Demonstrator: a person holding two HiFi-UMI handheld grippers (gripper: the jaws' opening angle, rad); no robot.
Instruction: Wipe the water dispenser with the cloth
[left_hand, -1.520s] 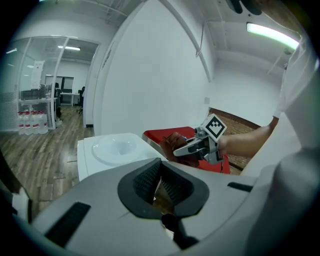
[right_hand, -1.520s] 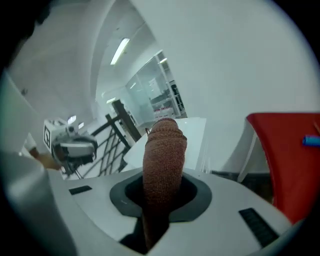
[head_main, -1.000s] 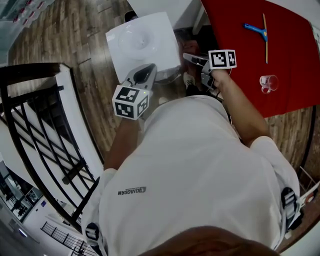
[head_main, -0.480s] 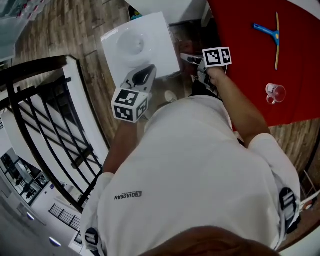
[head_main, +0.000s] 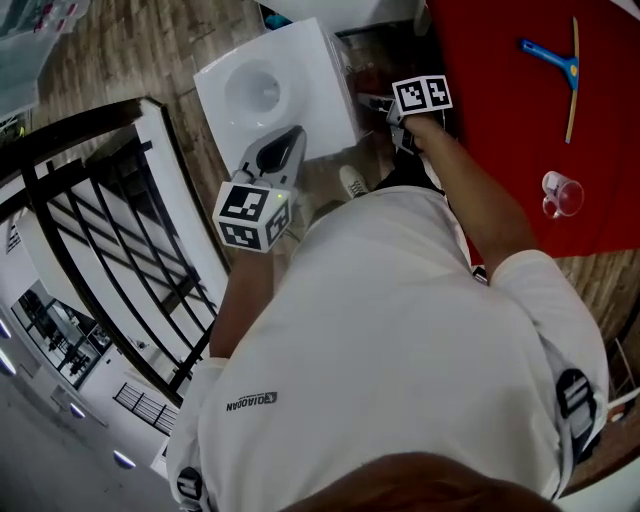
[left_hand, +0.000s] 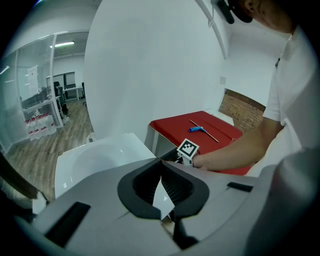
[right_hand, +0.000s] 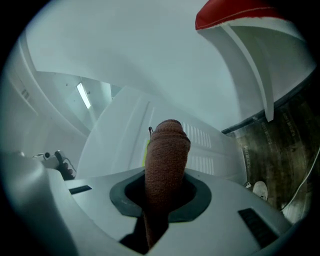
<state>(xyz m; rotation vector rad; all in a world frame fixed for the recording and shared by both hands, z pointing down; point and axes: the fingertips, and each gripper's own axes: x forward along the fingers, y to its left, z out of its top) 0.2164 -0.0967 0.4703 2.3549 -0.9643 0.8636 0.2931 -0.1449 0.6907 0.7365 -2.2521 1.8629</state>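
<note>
A: Where is the cloth (right_hand: 167, 150)?
B: Clenched in the right hand-held gripper (right_hand: 166, 187), near the white side of the water dispenser (right_hand: 122, 137); the left hand-held gripper (left_hand: 161, 167) is closed, empty.
A: And the wiping?
B: Press it flat — long strokes, top downward.

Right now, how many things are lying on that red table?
2: a blue scraper toward the far end and a clear cup nearer. More may lie hidden or out of view.
</note>
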